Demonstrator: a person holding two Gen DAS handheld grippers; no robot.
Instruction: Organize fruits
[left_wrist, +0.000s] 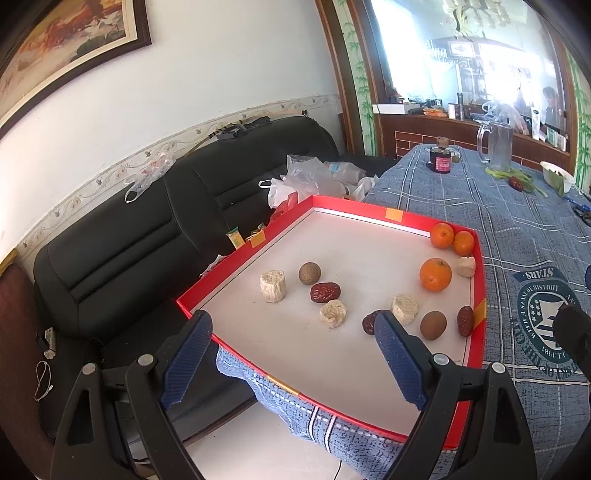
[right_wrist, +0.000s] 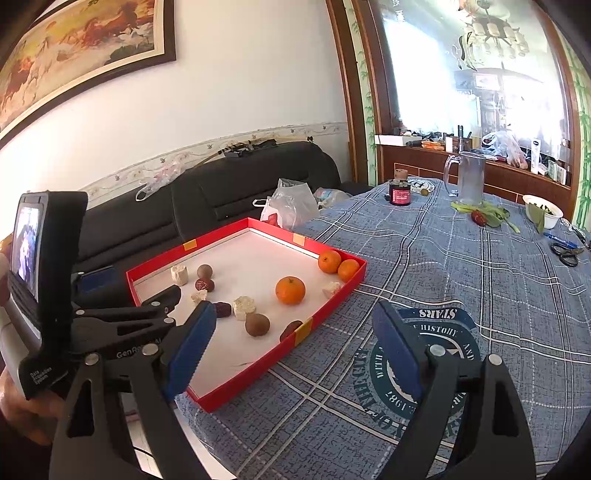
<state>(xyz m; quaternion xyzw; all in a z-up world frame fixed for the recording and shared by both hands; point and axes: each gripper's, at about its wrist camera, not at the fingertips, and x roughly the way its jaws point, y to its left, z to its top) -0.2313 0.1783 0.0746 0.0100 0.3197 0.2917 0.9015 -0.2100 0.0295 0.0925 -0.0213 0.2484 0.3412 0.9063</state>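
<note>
Two hand-held grippers are in my control, both spread wide and empty. My left hand-held gripper (left_wrist: 291, 328) hovers over the near edge of a red tray (left_wrist: 391, 215); my right hand-held gripper (right_wrist: 295, 325) hangs over the desk (right_wrist: 461, 266) just beside the tray's right edge. Inside the tray, two oranges (left_wrist: 452, 238) sit touching in the far right corner, and a third orange (left_wrist: 435, 274) lies near them. Brown fruits (left_wrist: 433, 324), dates (left_wrist: 325, 292) and pale chunks (left_wrist: 273, 286) are scattered across the middle and near right. I judge sorting barely begun. The tray's left corner overhangs the desk edge, so pressing there could tip it. Round fruit may roll if nudged by a finger, and closely packed pieces near the right edge risk being knocked.
</note>
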